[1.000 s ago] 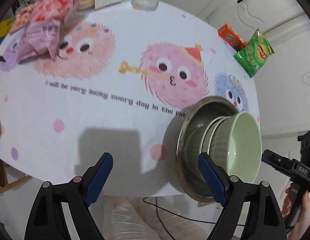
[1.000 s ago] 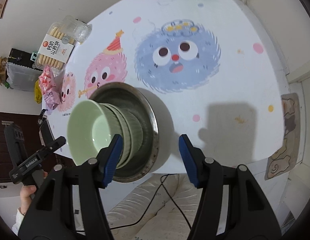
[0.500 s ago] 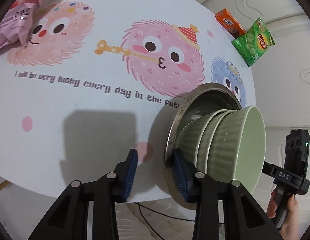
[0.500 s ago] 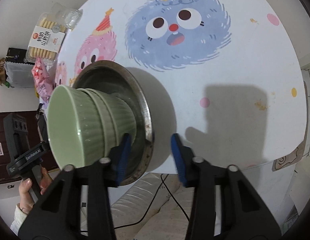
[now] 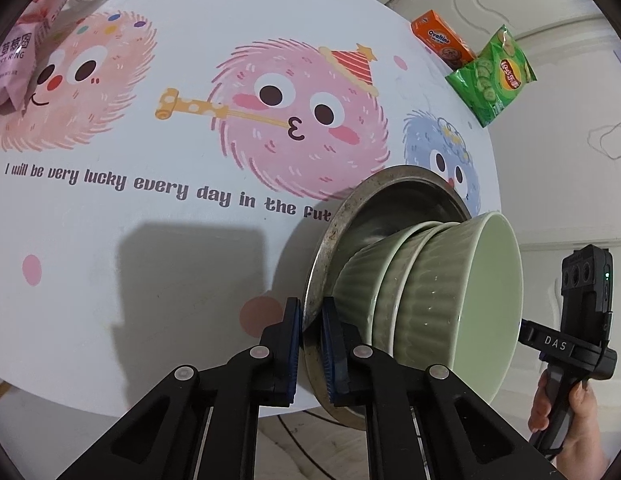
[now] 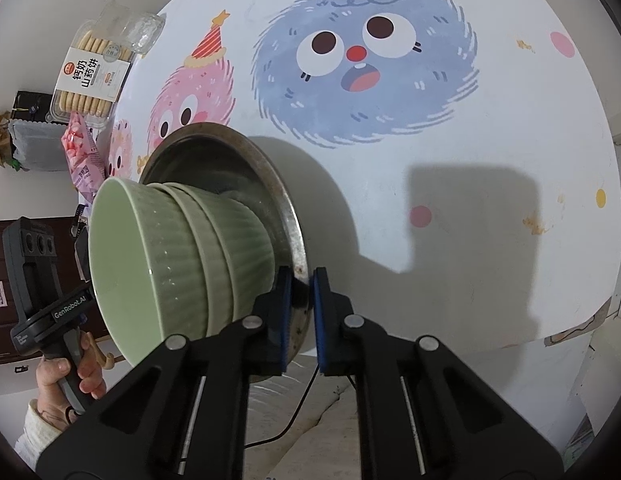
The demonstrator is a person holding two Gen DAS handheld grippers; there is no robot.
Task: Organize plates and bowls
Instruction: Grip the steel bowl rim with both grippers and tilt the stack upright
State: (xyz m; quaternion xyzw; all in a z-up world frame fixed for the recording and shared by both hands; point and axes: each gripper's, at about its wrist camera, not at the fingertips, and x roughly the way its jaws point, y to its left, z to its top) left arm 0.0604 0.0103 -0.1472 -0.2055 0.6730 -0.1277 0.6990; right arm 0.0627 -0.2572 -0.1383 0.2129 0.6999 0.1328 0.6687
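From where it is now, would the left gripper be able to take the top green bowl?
Probably not yet. The left gripper is shut on the metal basin rim, and the top bowl sits just beside it, unobstructed. It would have to release the rim first.

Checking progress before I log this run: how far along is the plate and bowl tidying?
Done: three green bowls sit nested in the metal plate. In hand: left claw and right claw have just closed on the plate's rim, opposite sides. Left: lifting and moving the stack; it sits at the table edge.
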